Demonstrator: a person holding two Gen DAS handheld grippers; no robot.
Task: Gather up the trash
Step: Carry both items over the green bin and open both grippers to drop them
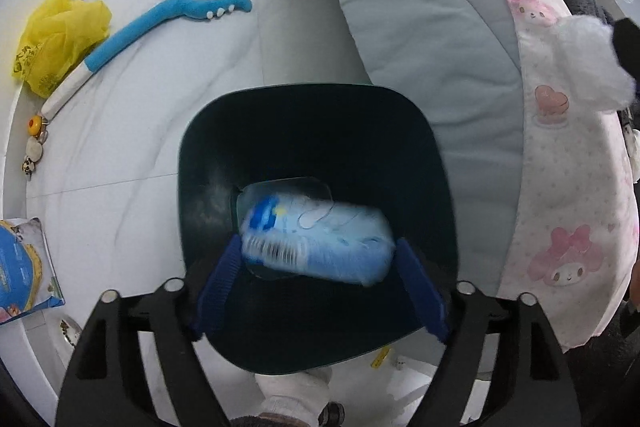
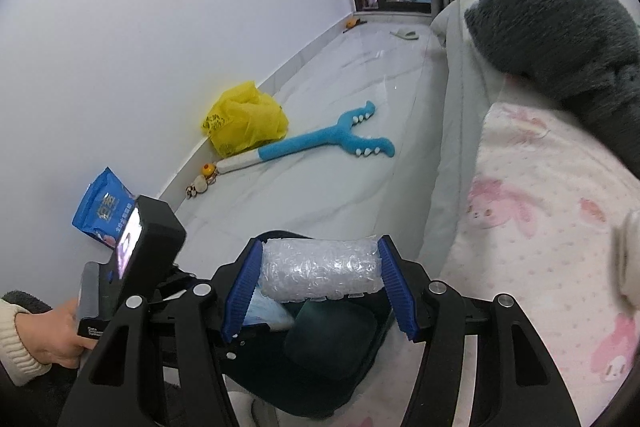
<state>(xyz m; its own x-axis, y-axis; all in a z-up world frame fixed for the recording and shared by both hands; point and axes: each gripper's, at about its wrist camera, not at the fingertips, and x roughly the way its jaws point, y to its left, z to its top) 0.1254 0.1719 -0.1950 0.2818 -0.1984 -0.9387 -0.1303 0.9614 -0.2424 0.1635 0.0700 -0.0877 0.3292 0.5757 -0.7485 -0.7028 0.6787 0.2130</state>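
Observation:
A dark green bin (image 1: 208, 163) stands on the floor beside the bed. My left gripper (image 1: 320, 267) is over its mouth with fingers spread; a blurred light blue packet (image 1: 320, 239) lies between and below them, apparently loose inside the bin. My right gripper (image 2: 320, 283) is shut on a wad of clear bubble wrap (image 2: 320, 267), held just above the bin (image 2: 332, 351), where the blue packet (image 2: 268, 311) shows. A yellow plastic bag (image 1: 60, 35) (image 2: 244, 119) lies by the wall.
A blue claw-shaped plush toy (image 1: 160, 15) (image 2: 320, 143) lies on the white floor. A blue snack bag (image 1: 24, 267) (image 2: 100, 211) leans at the wall, with small trinkets (image 2: 200, 183) nearby. The bed with pink blanket (image 1: 560, 147) (image 2: 540, 227) is on the right.

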